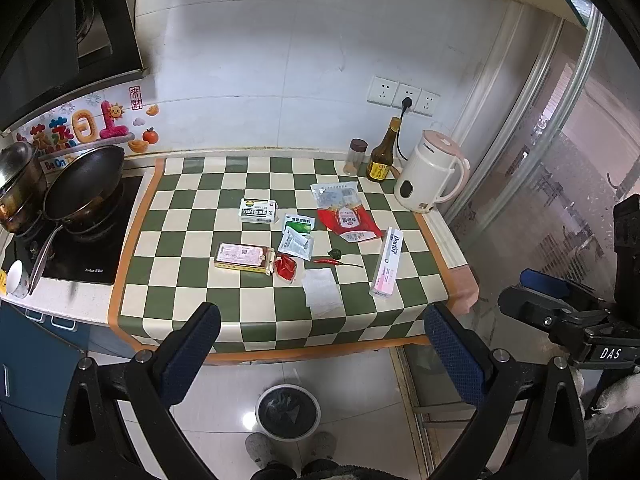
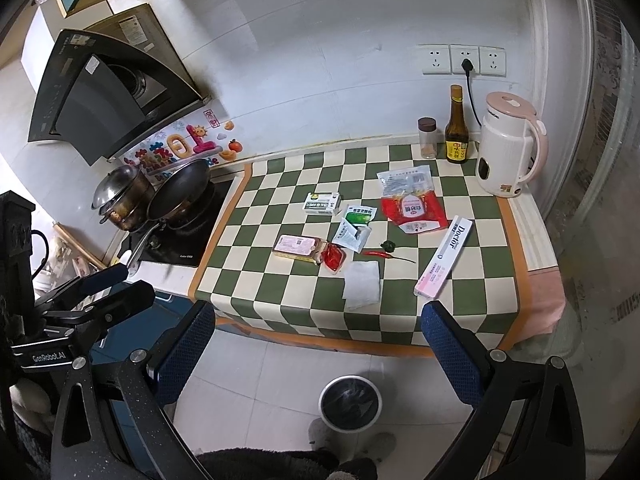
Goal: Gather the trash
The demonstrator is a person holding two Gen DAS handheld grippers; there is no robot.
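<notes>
A tiled kitchen: the bench [image 1: 192,264] wears a green-checked cloth strewn with trash, and a lined bin [image 1: 287,410] stands on the floor below. Collection looks not yet begun. Both the left hand-held gripper [image 1: 320,356] and right hand-held gripper [image 2: 320,354] hover released, empty. The near white tissue [image 2: 362,285] seems a sensible first pick.

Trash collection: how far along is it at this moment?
Nothing looks done: the bin on the floor shows only its dark liner. Nothing is in hand: the left gripper and right gripper are both open, short of the counter. Left: the tissue, red wrapper, sachets, chili and boxes.
</notes>
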